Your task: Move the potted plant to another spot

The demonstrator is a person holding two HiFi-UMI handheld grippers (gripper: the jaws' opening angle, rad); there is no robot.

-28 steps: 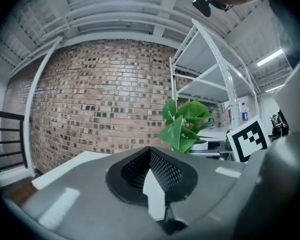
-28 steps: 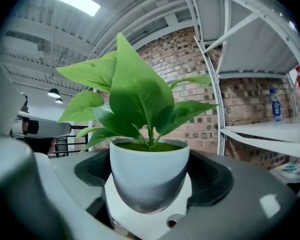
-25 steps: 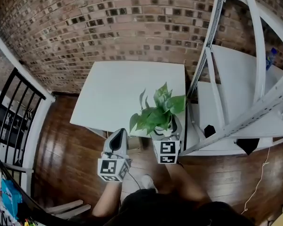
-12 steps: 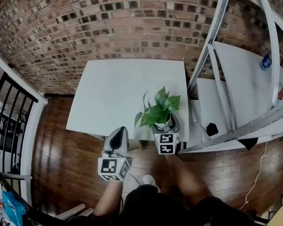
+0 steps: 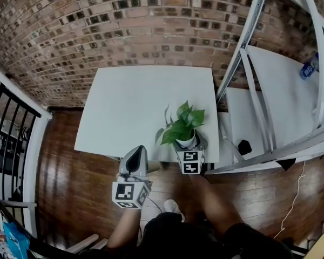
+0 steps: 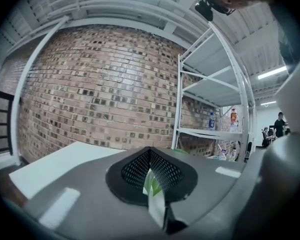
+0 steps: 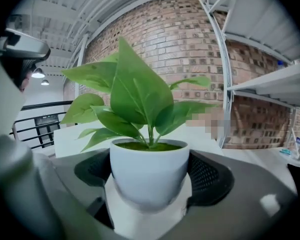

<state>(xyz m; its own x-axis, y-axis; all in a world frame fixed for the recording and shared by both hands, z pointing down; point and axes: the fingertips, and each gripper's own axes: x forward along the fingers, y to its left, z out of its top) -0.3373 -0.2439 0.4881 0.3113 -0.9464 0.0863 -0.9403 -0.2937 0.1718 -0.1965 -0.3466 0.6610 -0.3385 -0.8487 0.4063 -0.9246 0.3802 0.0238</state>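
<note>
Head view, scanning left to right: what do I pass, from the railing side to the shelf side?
black railing → left gripper → potted plant → metal shelving → bottle

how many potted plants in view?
1. The potted plant is clamped between the jaws of the right gripper, at the near right corner of the white table. None shows on the shelves, though parts of them are out of view.
</note>
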